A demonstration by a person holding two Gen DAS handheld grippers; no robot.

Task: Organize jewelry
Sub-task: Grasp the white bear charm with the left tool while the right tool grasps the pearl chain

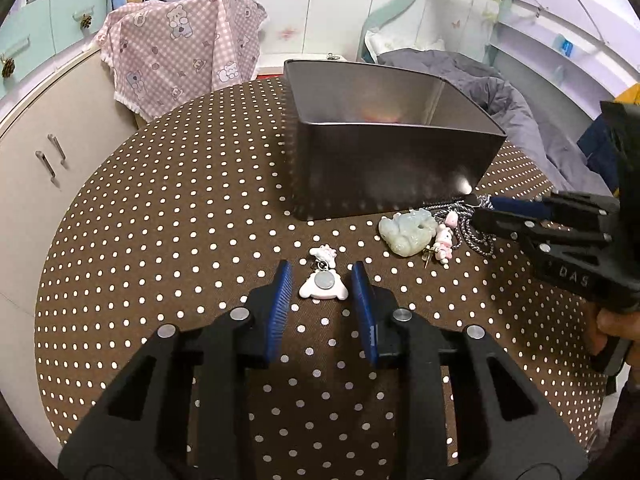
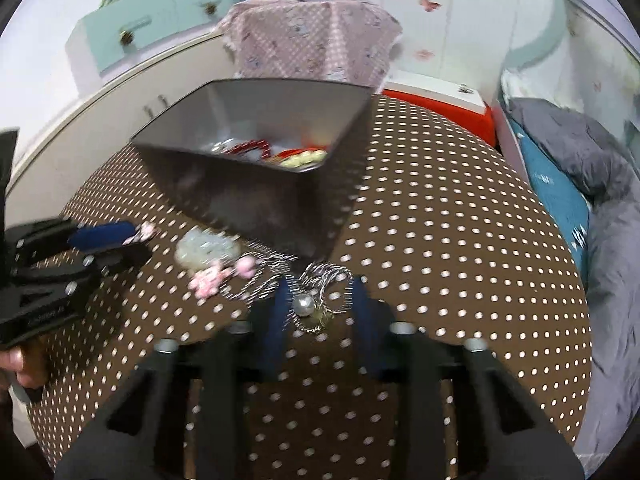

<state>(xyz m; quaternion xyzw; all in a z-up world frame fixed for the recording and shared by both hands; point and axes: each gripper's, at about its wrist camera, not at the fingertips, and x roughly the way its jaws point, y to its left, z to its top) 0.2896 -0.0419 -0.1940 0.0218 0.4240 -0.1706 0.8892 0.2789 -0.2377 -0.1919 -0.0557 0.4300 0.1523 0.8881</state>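
A white cartoon charm (image 1: 323,287) with a grey disc lies on the brown polka-dot table (image 1: 160,240). My left gripper (image 1: 322,265) straddles it, with narrow gaps on both sides, so it is open. A grey tin box (image 1: 392,168) stands behind, with red and pale jewelry inside (image 2: 296,156). To the right lie a pale jade pendant (image 1: 406,232), pink charms (image 1: 444,240) and a twisted silver-black cord necklace (image 1: 480,236). In the blurred right wrist view, my right gripper (image 2: 320,284) stands narrowly open around the cord (image 2: 324,276) and a silver bead (image 2: 303,305).
A beige cabinet (image 1: 48,152) stands left of the table, and a pink bear-print cloth (image 1: 180,48) is draped behind it. A bed with a grey duvet (image 1: 500,92) lies to the right. A red box (image 2: 440,116) sits past the table's far edge.
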